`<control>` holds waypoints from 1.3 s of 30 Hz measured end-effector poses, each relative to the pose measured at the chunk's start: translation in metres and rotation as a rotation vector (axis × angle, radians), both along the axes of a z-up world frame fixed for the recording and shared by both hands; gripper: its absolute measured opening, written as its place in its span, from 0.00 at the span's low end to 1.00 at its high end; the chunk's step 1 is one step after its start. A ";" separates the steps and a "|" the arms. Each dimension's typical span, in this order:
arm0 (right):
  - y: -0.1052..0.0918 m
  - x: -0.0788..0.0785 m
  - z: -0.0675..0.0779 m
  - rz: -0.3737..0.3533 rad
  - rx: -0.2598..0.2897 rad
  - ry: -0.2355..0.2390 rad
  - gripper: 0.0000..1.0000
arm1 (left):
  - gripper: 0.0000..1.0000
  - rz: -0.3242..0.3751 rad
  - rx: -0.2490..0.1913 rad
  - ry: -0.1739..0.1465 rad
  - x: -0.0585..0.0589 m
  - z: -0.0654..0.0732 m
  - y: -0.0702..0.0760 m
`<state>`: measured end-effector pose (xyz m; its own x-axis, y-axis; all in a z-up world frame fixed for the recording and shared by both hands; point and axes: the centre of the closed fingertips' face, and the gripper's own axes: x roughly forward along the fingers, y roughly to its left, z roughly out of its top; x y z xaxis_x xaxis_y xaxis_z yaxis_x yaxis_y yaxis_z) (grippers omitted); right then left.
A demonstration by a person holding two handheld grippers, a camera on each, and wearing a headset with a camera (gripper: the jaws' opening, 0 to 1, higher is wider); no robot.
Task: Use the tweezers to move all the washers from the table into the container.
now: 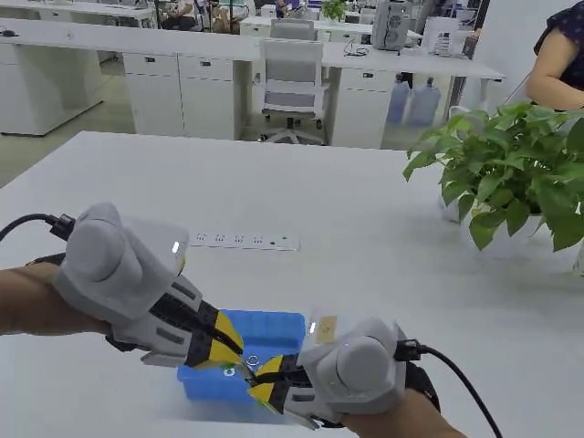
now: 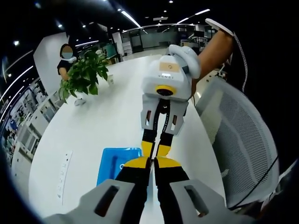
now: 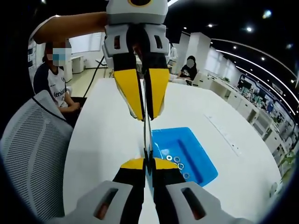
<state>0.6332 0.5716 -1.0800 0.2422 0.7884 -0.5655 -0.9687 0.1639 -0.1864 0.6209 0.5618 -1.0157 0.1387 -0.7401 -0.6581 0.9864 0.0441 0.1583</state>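
A blue container (image 1: 274,330) sits on the white table (image 1: 365,265) near its front edge, and several washers (image 3: 176,162) lie inside it. Above its front rim my two grippers meet tip to tip. The left gripper (image 1: 235,352) comes in from the left, the right gripper (image 1: 265,376) from the lower right. Thin metal tweezers (image 3: 146,135) run straight from the left gripper (image 3: 144,109) to the right gripper (image 3: 148,164). Both grippers are shut on the tweezers. In the left gripper view, the left gripper (image 2: 153,163) almost touches the right gripper (image 2: 156,149) beside the container (image 2: 114,164).
A white power strip (image 1: 245,241) lies behind the container. A potted plant (image 1: 511,173) stands at the table's right side, with a person (image 1: 558,64) beyond it. A mesh office chair (image 3: 32,149) stands by the table's near edge. Desks and a chair (image 1: 292,78) fill the background.
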 end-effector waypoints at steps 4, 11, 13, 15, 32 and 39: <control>-0.001 -0.002 -0.003 0.007 -0.014 -0.001 0.05 | 0.07 -0.002 0.012 -0.001 -0.001 -0.002 0.002; -0.003 -0.005 -0.006 0.016 -0.034 -0.010 0.05 | 0.07 0.003 0.021 0.010 -0.004 -0.010 0.007; -0.004 -0.006 -0.009 0.019 -0.042 -0.012 0.05 | 0.07 0.010 0.027 0.008 -0.005 -0.014 0.009; -0.005 -0.007 -0.011 0.025 -0.055 -0.016 0.05 | 0.07 0.011 0.040 0.006 -0.006 -0.019 0.011; -0.009 -0.014 -0.025 0.052 -0.118 -0.023 0.05 | 0.08 0.012 0.100 0.001 -0.010 -0.046 0.019; -0.013 -0.017 -0.032 0.067 -0.152 -0.026 0.05 | 0.07 0.009 0.129 0.000 -0.011 -0.064 0.023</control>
<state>0.6160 0.5587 -1.1116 0.2084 0.7092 -0.6735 -0.9710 0.0672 -0.2296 0.6098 0.5851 -1.0798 0.1453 -0.6477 -0.7479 0.9860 0.0326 0.1634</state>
